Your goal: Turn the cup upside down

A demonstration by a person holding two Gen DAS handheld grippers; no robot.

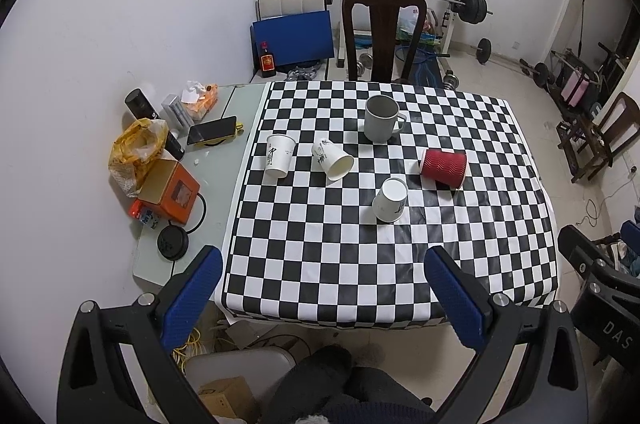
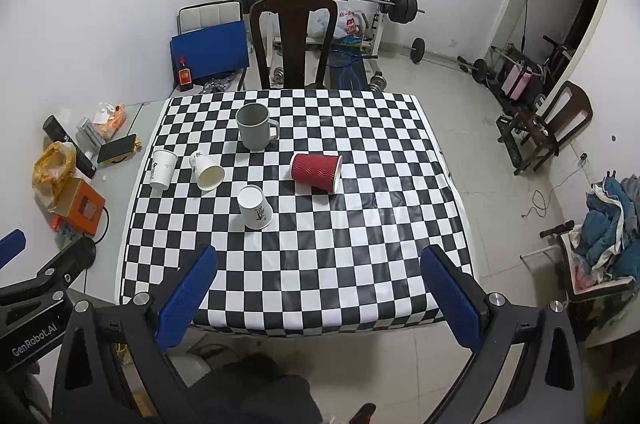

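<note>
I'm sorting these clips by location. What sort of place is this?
Most likely a room in a home, used for both eating and exercise: a table with a checkered cloth and cups, a wooden dining chair behind it, and a barbell on a rack against the far wall.

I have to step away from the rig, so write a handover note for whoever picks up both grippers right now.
Left gripper: open, empty, held back over the near table edge.
Right gripper: open, empty, also at the near edge.

On the checkered cloth:
- grey mug, upright, far middle
- left white cup, upright
- tipped white cup, on its side, mouth toward us
- near white cup, already upside down
- red cup, on its side

Done: one white cup inverted, judging by how it stands.
Left: nothing is gripped yet; the other cups remain to be flipped, probably starting with the red cup or the tipped one.
</note>
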